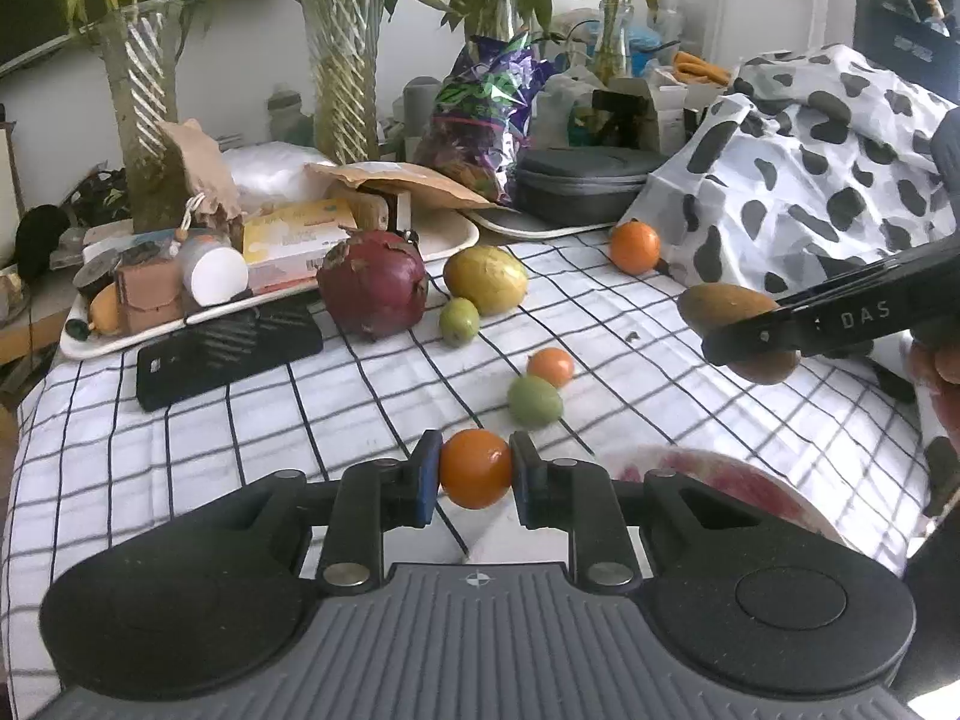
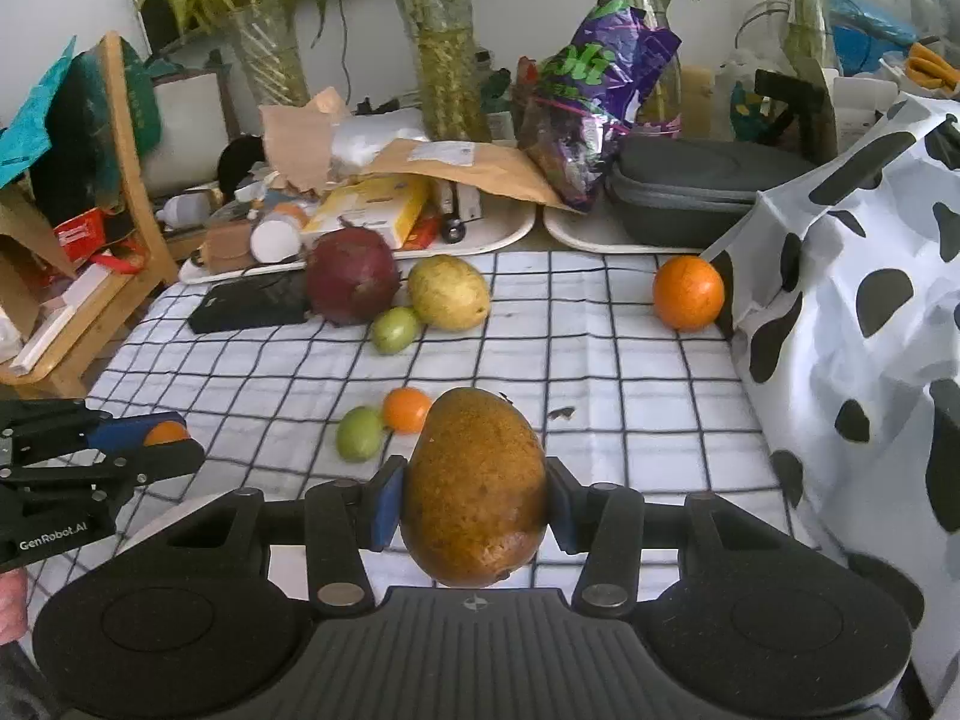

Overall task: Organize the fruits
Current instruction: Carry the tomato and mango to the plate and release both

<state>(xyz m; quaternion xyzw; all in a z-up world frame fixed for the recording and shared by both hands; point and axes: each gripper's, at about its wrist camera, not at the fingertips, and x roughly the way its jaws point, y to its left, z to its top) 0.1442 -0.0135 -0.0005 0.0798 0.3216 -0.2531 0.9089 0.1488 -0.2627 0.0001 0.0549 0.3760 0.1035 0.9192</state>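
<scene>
Stock, largest first.
- Dragon fruit point(image 2: 354, 276), 11 o'clock on the checked cloth point(image 2: 600, 360); yellow mango point(image 2: 449, 293) touching it.
- Brown mango point(image 2: 477, 489): pinched in my right claw point(image 2: 474, 501), aloft.
- Large orange point(image 2: 688, 293), 1 o'clock, loose.
- Small orange point(image 1: 475, 468): pinched in my left claw point(image 1: 474, 477).

Step, I judge: both carried toward the plate point(image 1: 720, 480), at 4 o'clock. Next: lower, release gently; they may roll.

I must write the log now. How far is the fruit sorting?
Done: nothing looks sorted yet. In hand: the left gripper holds a small orange, the right gripper a mango. Left on the cloth: dragon fruit, yellow fruit, big orange, two green fruits and one little orange.
</scene>
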